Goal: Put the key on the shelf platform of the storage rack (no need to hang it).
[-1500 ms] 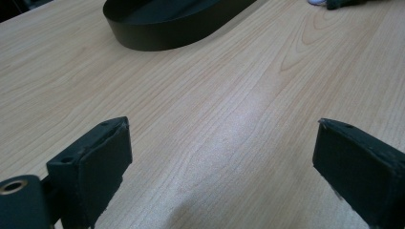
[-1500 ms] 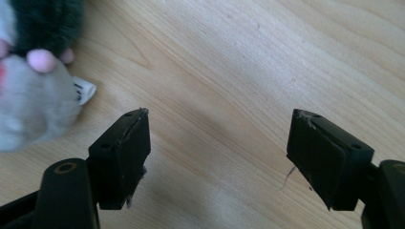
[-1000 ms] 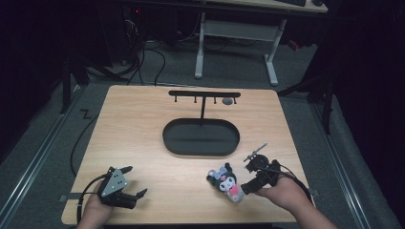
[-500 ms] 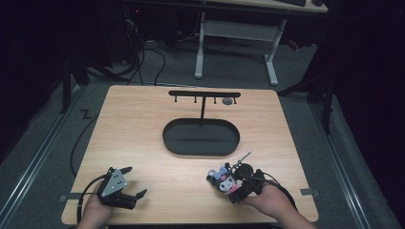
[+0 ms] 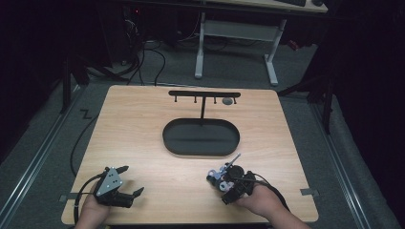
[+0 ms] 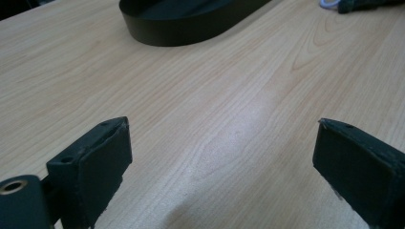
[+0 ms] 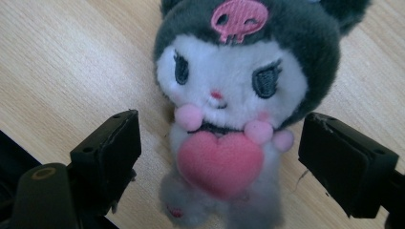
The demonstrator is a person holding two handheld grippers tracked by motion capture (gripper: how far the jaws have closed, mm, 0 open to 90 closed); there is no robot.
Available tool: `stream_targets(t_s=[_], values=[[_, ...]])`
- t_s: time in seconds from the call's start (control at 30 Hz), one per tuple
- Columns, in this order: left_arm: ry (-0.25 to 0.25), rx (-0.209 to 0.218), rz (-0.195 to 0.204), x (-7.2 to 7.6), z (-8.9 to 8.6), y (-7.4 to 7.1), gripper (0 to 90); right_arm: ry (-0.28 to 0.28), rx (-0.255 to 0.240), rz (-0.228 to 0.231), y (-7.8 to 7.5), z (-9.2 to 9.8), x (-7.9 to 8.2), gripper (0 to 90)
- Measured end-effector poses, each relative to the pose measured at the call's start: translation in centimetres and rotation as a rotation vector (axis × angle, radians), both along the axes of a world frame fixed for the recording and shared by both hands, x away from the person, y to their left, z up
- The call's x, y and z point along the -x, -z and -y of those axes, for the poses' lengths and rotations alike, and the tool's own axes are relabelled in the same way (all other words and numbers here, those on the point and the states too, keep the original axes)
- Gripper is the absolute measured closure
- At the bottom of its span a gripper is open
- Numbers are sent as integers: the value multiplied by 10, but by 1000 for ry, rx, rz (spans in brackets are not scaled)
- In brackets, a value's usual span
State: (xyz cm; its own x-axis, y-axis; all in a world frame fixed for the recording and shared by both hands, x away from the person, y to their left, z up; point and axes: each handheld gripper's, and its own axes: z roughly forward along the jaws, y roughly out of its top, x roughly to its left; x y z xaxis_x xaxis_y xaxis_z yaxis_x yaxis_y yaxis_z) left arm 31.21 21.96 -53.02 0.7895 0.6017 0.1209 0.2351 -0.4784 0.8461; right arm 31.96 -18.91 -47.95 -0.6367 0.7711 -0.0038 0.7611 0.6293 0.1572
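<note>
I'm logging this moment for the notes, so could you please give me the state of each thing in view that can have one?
Left gripper: jaws open, nothing between them, over bare table.
Right gripper: jaws open, either side of the plush toy, not closed on it.
Plush toy: lying on the wooden table, face up.
Black oval tray: empty.
Hook stand: upright, behind the tray.

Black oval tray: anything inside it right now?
The black oval tray looks empty apart from the hook stand's post rising from its far side; the near rim hides a sliver of floor.
</note>
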Motion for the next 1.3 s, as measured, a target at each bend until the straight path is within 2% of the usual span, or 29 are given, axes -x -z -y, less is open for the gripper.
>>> stream_targets(t_s=[0.07,0.23,0.43,0.5,0.57,0.7,0.73,0.77,0.8,0.83,0.9,1.1,1.2,1.23,1.27,1.3], values=[[9,13,-1,2,2,-1,65,-1,3,14,1,1,1,201],[13,17,-3,2,5,-1,64,-3,-37,-17,4,2,3,250],[15,11,-1,-1,8,-1,71,-4,-40,-22,4,1,2,274],[15,12,-4,-1,7,-1,71,-1,-42,-29,3,2,2,308],[13,14,-2,-1,7,-1,71,-10,-64,-41,2,2,1,334],[11,18,0,-1,7,-1,71,-24,-57,-41,2,2,1,369],[14,12,-1,-2,7,-1,71,12,-61,-50,1,2,3,387],[13,13,-2,-2,8,-1,71,24,-64,-52,1,3,3,396],[14,15,-2,-2,8,-1,73,-27,-68,-27,2,6,0,411],[14,15,-2,-2,8,-1,73,17,-61,-42,0,5,3,424],[16,13,1,-2,9,-1,73,19,-60,-27,-1,5,3,448],[21,10,-3,-1,9,-1,74,39,-60,-22,-2,6,4,472],[23,10,4,2,8,-2,73,32,-60,-9,-4,6,5,474],[25,10,7,2,8,-2,73,19,-65,-3,-5,7,6,474],[27,5,9,2,7,-2,73,-21,-68,12,-6,9,5,474],[27,5,9,2,7,-2,73,-24,-64,15,-7,9,5,475]])
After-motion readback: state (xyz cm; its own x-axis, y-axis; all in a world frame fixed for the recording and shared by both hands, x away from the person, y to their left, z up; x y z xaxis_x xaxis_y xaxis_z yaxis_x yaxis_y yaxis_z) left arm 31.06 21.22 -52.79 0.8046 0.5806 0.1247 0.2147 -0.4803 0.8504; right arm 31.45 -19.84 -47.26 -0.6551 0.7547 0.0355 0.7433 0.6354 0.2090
